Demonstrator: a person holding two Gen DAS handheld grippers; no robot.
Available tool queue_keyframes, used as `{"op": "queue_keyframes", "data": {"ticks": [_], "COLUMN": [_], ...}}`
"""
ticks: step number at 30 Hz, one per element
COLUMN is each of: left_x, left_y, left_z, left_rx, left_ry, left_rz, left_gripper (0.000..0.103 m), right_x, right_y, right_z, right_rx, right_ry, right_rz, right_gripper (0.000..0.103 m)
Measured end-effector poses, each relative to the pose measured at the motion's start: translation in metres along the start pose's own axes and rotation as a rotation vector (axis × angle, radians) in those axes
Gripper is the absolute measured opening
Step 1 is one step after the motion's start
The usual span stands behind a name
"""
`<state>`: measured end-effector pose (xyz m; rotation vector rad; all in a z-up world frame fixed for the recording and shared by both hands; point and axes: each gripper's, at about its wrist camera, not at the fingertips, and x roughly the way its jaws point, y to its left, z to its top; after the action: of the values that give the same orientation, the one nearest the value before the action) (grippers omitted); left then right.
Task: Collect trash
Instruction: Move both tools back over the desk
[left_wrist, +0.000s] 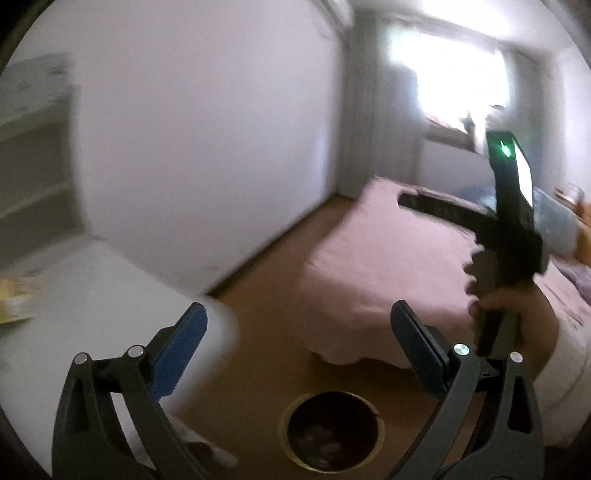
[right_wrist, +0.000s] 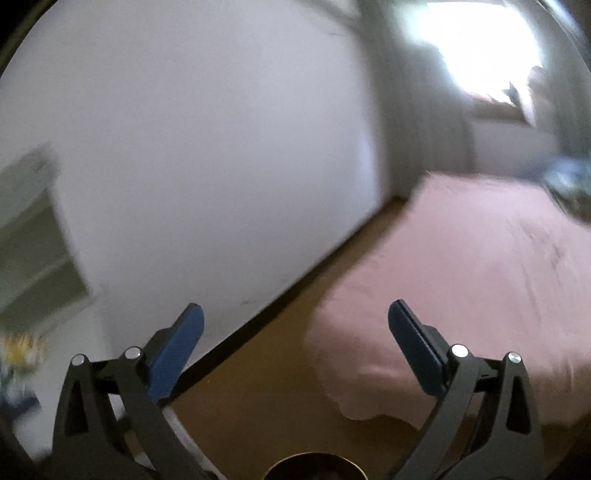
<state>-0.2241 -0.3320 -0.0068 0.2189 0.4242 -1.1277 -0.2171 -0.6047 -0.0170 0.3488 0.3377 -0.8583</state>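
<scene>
Both tools are raised clear of the floor and carry nothing. The left gripper (left_wrist: 297, 325) has its blue pads spread wide with only bare floor showing between them; the right gripper (right_wrist: 295, 325) stands likewise wide apart and empty. In the left wrist view the right tool appears side-on, held by the person's hand (left_wrist: 517, 314) over the pink bed (left_wrist: 388, 266). The round bin (left_wrist: 332, 432) sits on the brown floor (left_wrist: 266, 306) just beside the foot of the bed and directly below the left gripper; dark, lumpy contents lie at its bottom, though blur prevents saying what they are. Its rim also shows at the lower edge of the right wrist view. A yellowish item (left_wrist: 16, 299) rests on the white surface (left_wrist: 92, 295) at the left; it is probably remaining litter, but the frame is too smeared to confirm. Recommended practice for the next pickup: slow the swing until the view steadies, approach that item with pads kept wide, straddle it squarely, and close only once both pads bracket it.
</scene>
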Motion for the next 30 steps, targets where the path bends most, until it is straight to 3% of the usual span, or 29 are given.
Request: {"op": "queue_keyframes", "data": {"ticks": [4, 6, 10, 13, 17, 21, 24, 30], "left_x": [-0.051, -0.081, -0.151, -0.183, -0.209, -0.186, -0.16, -0.126], "left_y": [0.084, 0.133, 0.231, 0.286, 0.332, 0.363, 0.379, 0.42], "left_z": [0.003, -0.004, -0.029, -0.055, -0.079, -0.069, -0.057, -0.049], "left_rx": [-0.118, -0.197, -0.412, -0.532, -0.664, -0.617, -0.571, -0.582], "left_ry": [-0.019, -0.024, -0.001, 0.054, 0.11, 0.135, 0.155, 0.223], "left_rz": [0.209, 0.359, 0.677, 0.808, 0.82, 0.8, 0.799, 0.774], "left_gripper": [0.096, 0.096, 0.096, 0.096, 0.096, 0.096, 0.096, 0.096], "right_x": [0.013, 0.021, 0.034, 0.023, 0.021, 0.021, 0.024, 0.034], "right_y": [0.11, 0.168, 0.269, 0.336, 0.415, 0.469, 0.485, 0.514], "right_z": [-0.005, -0.016, -0.042, -0.065, -0.094, -0.115, -0.122, -0.134], "right_rx": [-0.169, -0.236, -0.339, -0.441, -0.599, -0.698, -0.731, -0.807], "right_ry": [0.071, 0.142, 0.256, 0.315, 0.383, 0.465, 0.492, 0.498], "right_rz": [0.24, 0.384, 0.544, 0.673, 0.737, 0.789, 0.8, 0.78], "right_gripper": [0.097, 0.097, 0.097, 0.097, 0.097, 0.097, 0.097, 0.097]}}
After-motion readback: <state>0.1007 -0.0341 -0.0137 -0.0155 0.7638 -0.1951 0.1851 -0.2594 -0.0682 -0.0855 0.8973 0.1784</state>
